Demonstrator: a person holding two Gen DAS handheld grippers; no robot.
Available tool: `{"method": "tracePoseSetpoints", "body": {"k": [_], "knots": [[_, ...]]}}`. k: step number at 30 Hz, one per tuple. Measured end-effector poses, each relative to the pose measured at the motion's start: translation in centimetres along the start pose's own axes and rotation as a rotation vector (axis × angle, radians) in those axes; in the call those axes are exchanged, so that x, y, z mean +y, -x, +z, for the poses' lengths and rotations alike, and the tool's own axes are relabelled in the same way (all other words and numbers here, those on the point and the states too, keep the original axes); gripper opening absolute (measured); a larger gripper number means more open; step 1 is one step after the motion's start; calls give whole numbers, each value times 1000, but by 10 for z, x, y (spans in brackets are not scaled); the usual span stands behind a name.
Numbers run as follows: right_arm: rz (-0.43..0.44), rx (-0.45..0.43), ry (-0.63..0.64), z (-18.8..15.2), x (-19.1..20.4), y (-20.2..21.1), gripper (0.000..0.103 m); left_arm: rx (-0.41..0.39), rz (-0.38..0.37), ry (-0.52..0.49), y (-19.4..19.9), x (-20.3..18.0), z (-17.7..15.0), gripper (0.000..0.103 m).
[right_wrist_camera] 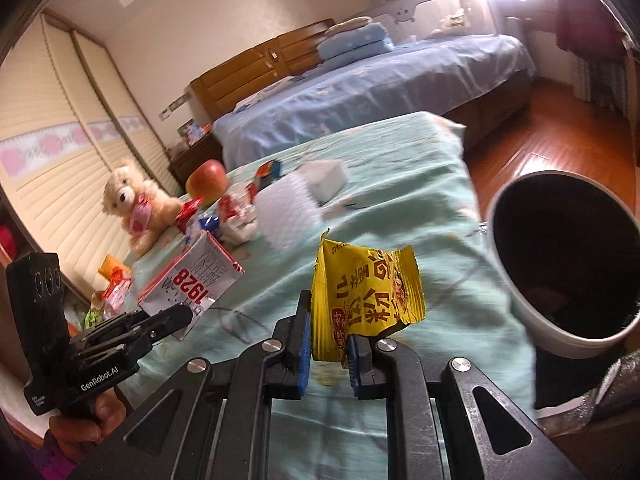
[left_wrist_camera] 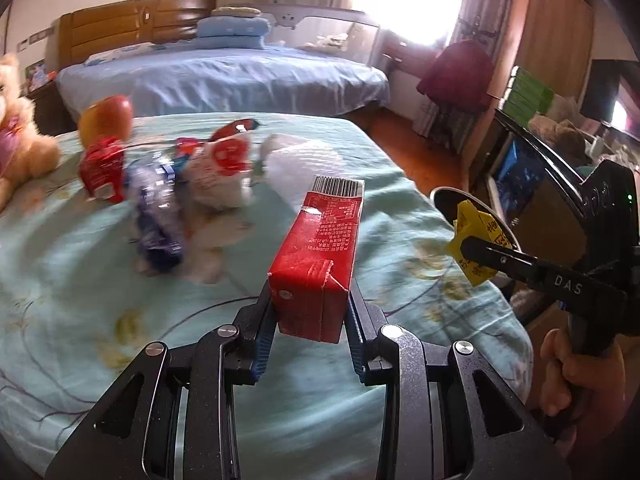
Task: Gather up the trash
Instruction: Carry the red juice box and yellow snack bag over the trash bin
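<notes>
The left gripper [left_wrist_camera: 310, 312] has its jaws clamped on a red carton [left_wrist_camera: 320, 260], held above the green bed [left_wrist_camera: 80, 280]. The right gripper [right_wrist_camera: 328, 354] pinches a yellow wrapper [right_wrist_camera: 368, 284] in narrow jaws, near the dark bin [right_wrist_camera: 560, 256] beside the bed.

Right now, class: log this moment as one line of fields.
left gripper: shut on red carton | right gripper: shut on yellow wrapper | bin: right of bed, open | more trash on bed

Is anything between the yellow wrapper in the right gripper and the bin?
Nothing visible. The yellow wrapper sits clamped in the right gripper, and the bin stands open-mouthed just right of it, off the bed edge, with only open air between.
</notes>
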State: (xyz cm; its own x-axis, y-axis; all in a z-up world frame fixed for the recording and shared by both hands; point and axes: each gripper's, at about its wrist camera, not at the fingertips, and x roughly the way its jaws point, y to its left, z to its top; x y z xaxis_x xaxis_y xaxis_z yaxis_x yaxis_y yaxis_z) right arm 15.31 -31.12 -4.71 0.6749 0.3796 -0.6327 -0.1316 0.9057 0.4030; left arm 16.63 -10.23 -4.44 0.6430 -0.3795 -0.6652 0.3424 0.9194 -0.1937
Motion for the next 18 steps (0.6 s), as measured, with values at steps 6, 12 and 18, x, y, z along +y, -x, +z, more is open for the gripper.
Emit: {"method": "tracePoseSetpoints", "body": {"k": [6, 12, 18], "knots": [[-45, -22, -41, 1, -26, 13, 14, 13, -39, -36, -15, -27, 6, 30], [-81, -41, -81, 0, -53, 25, 14, 20, -74, -81, -25, -56, 12, 30], [-113, -54, -104, 1, -72, 33, 14, 29, -97, -121, -36, -78, 18, 30]]}}
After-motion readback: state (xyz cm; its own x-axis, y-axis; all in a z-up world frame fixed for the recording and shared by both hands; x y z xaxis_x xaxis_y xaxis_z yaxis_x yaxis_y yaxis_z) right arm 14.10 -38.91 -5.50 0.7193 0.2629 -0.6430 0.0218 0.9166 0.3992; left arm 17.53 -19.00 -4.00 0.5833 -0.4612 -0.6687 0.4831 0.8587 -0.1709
